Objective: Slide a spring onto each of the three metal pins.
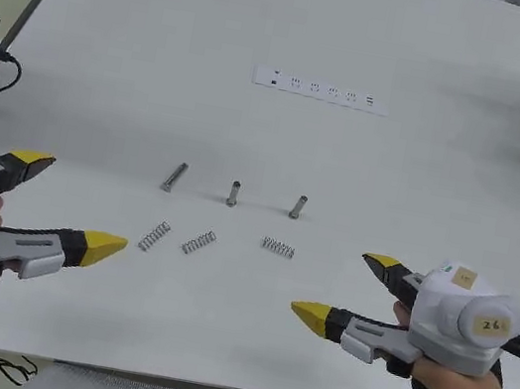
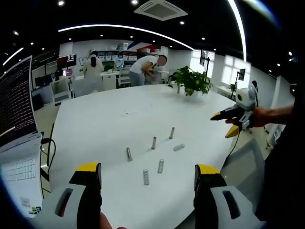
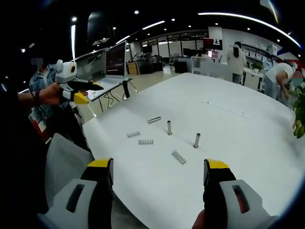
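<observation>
Currently your left gripper (image 1: 82, 204) and right gripper (image 1: 334, 284) gape empty; the lying pin (image 1: 173, 176) at 9 o'clock may roll if nudged.

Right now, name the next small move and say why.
Probably lower the right gripper onto the rightmost spring and pinch it. That gripper is open and empty, the spring lies loose on the table nearest it, and the rightmost pin stands upright just beyond, bare.

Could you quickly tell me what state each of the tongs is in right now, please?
Left tongs: open, holding nothing.
Right tongs: open, holding nothing.
</observation>
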